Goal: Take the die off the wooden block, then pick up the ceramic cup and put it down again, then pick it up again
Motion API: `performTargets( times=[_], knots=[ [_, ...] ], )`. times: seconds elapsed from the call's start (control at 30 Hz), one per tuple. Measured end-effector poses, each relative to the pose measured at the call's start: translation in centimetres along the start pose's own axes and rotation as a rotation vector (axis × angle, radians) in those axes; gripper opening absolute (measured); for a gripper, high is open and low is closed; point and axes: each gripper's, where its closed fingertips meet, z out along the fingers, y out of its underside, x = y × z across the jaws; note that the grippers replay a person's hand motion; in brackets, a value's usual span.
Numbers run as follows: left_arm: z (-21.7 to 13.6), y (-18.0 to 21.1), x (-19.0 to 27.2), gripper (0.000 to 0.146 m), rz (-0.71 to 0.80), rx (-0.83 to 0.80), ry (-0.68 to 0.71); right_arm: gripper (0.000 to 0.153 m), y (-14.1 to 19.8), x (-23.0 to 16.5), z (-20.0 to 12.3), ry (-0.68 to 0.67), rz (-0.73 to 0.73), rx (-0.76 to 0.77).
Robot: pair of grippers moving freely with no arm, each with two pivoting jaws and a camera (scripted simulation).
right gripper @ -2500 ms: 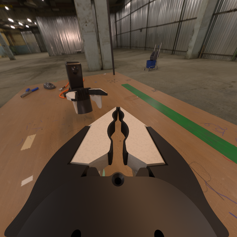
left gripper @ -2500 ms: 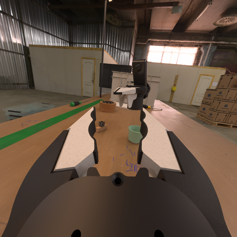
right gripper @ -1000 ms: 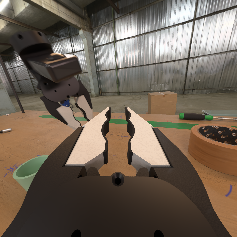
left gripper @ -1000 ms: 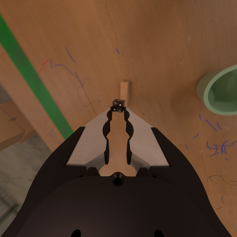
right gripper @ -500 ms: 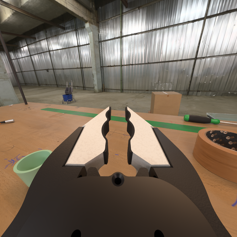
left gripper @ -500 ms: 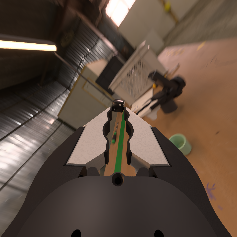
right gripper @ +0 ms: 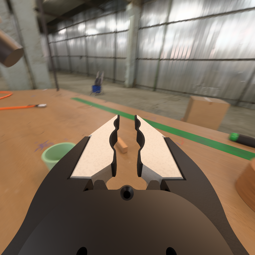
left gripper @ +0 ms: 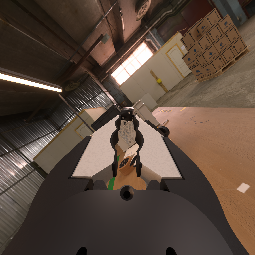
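Your left gripper (left gripper: 126, 118) pinches the black, white-pipped die (left gripper: 127, 113); your right gripper (right gripper: 126, 117), spread, faces the bare block (right gripper: 122, 145), apparently mid-desk.

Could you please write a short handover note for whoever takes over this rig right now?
Left gripper: shut on the die, held up in the air.
Right gripper: open, empty, low over the table.
Wooden block: bare on the table, ahead between the right fingers.
Ceramic cup: upright on the table, left of the right gripper.
Done: die off the block.
Left: lift the cup, set it down, lift it again.
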Motion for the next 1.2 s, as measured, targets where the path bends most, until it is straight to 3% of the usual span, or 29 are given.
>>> performTargets(
  times=[0.2, 0.27, 0.33, 0.43, 0.53, 0.73, 1.0, 1.13, 1.2],
  knots=[
    [-1.3, 0.1, 0.0, 0.018, -0.036, -0.014, 0.012, 0.022, 3.0, -5.3, -0.9, -0.413, -0.060, -0.316],
    [-1.9, 0.0, 0.0, 0.018, -0.053, -0.003, 0.016, 0.023, 4.2, -6.8, -1.7, -0.535, -0.021, -0.446],
    [-2.5, -0.2, -0.2, 0.018, -0.062, 0.018, 0.012, 0.039, 5.2, -8.1, -2.1, -0.610, 0.009, -0.549],
    [-3.1, -0.6, -0.4, 0.018, -0.067, 0.051, 0.000, 0.077, 6.6, -9.7, -2.2, -0.639, -0.082, -0.614],
    [-3.2, -0.7, -0.4, 0.018, -0.065, 0.046, -0.004, 0.092, 7.1, -11.0, -2.1, -0.674, -0.135, -0.643],
    [-3.3, -0.7, -0.4, 0.018, -0.053, 0.013, -0.009, 0.083, 6.7, -10.7, -2.7, -0.685, -0.122, -0.639],
    [-3.0, 0.1, -0.3, 0.018, -0.057, -0.037, 0.000, 0.086, 7.0, -10.9, -1.9, -0.719, -0.102, -0.655],
    [-3.1, 0.4, -0.3, 0.018, -0.055, -0.070, -0.004, 0.067, 5.5, -9.9, -0.8, -0.725, -0.003, -0.626],
    [-3.2, 0.5, -0.3, 0.018, -0.054, -0.078, -0.006, 0.065, 5.4, -9.7, -0.6, -0.730, -0.012, -0.658]
  ],
)
